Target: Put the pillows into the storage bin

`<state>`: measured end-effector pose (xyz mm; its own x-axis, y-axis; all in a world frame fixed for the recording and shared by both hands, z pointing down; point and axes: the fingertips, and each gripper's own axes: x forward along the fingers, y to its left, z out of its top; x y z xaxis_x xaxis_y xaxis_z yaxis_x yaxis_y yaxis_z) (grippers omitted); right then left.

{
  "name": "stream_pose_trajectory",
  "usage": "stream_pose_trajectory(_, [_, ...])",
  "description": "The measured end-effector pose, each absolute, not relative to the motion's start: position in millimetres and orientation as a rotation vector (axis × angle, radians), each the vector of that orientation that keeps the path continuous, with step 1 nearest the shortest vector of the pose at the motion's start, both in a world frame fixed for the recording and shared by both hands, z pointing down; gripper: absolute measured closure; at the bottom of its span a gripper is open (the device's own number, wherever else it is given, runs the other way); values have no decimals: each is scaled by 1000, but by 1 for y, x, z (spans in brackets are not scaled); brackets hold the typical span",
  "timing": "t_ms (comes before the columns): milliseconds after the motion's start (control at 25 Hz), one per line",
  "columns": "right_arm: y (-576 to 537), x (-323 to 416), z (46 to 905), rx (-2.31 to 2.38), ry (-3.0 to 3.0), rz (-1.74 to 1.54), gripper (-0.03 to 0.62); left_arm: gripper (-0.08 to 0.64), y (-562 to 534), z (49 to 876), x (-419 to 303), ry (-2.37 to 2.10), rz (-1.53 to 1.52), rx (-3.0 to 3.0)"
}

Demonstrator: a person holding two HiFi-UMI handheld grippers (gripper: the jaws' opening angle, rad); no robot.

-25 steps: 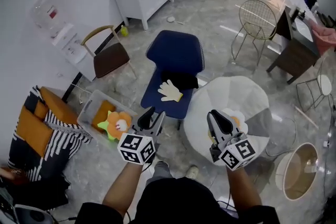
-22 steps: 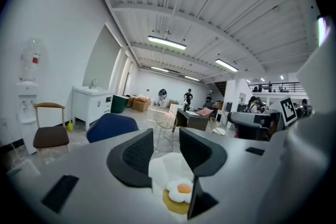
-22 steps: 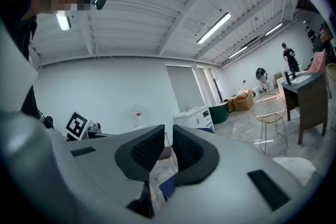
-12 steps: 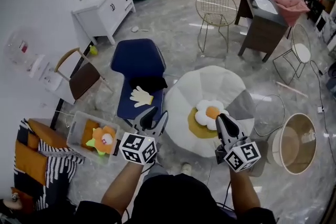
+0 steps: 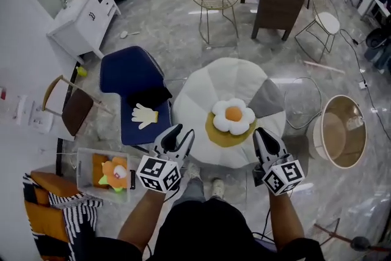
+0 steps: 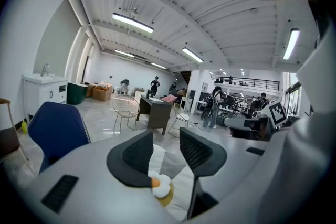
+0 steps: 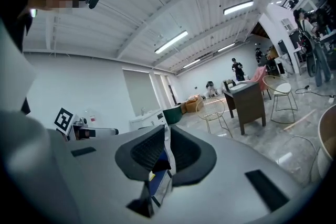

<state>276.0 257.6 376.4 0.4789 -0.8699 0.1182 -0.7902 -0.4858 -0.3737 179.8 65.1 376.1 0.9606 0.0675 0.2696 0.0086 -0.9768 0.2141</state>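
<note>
flower pillow [image 5: 233,115] lies on white beanbag [image 5: 195,91]; left gripper [image 5: 178,132] fingers stand apart, empty; right gripper [image 5: 263,134] fingers closed together

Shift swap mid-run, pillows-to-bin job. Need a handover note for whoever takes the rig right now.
Left gripper: fingers apart, empty.
Right gripper: fingers shut, empty.
Both are held at the near side of the beanbag.
Bin: on the floor at the person's left, with an orange flower pillow inside.
Done: that pillow is in.
Left: the white flower pillow, lying on a yellow cushion on the beanbag; the glove pillow on the blue chair, next to a black cushion.
</note>
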Motion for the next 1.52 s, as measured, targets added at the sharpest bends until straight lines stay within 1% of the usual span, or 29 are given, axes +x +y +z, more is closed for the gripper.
stream_pose_trajectory(320, [238, 292, 410, -2535, 1285, -523, 541, 388, 48, 421, 219, 213, 524, 2823])
stream_pose_trajectory(720, [198, 319, 487, -2593, 1083, -667, 541, 388, 10, 498, 270, 392, 709, 2762])
stream_pose_trajectory(960, [212, 330, 529, -2579, 969, -752, 541, 388, 22, 565, 294, 443, 864, 2676])
stream_pose_trajectory(1160, [231, 345, 580, -2555, 947, -865, 541, 387, 35, 630, 307, 414, 967, 2625])
stream_pose_trajectory(1520, [267, 373, 679, -2513, 1059, -1020, 541, 371, 65, 776, 308, 200, 1109, 2459])
